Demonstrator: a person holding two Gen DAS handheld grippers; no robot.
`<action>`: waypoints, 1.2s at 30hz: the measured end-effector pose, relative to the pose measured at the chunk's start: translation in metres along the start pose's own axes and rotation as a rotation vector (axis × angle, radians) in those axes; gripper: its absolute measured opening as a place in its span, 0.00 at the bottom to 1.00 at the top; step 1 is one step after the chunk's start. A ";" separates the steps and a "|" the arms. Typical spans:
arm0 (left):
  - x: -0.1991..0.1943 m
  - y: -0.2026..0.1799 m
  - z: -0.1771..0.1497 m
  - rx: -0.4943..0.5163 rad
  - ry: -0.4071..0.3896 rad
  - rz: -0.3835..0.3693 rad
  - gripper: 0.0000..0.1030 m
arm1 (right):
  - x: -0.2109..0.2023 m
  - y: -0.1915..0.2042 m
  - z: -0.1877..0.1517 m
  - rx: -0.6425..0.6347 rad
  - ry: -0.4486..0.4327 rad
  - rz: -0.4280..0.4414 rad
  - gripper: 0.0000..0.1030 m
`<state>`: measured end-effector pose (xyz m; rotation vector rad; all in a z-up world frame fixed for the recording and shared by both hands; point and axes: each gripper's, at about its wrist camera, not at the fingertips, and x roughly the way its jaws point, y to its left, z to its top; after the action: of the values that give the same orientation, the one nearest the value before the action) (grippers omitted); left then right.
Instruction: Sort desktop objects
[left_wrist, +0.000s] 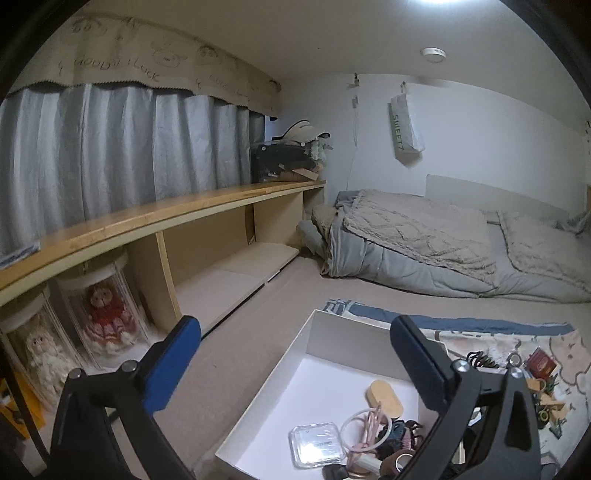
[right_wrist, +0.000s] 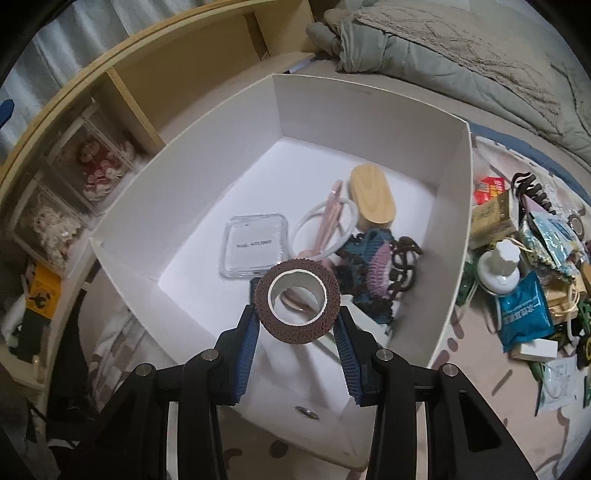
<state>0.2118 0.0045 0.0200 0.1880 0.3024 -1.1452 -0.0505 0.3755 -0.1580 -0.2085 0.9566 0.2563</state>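
Brown lace-edged tape roll (right_wrist: 297, 301), white core, between right tongs (right_wrist: 297, 325).

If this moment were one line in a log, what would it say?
right gripper: shut on brown tape roll, above white box | left gripper: open, empty | unsorted pile: beside box

The white box (right_wrist: 369, 110) looks like matt, smooth card. Inside it lie a brown tape roll (right_wrist: 297, 306) with a rough, lacy face, a glossy clear plastic case (right_wrist: 253, 245), a smooth pale wooden oval (right_wrist: 373, 199) and, beside that, what may be crocheted yarn (right_wrist: 376, 266).
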 end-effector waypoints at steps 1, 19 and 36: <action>0.000 -0.001 0.000 0.003 0.000 0.000 1.00 | -0.001 0.001 0.001 0.000 0.001 0.014 0.63; 0.000 -0.003 0.001 0.015 0.016 -0.010 1.00 | -0.037 -0.012 0.007 -0.015 -0.159 0.012 1.00; -0.004 -0.019 0.002 0.032 0.039 -0.053 1.00 | -0.116 -0.056 0.004 -0.064 -0.367 -0.132 1.00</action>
<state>0.1927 0.0001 0.0230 0.2319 0.3249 -1.2005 -0.0941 0.3097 -0.0560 -0.2721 0.5684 0.1948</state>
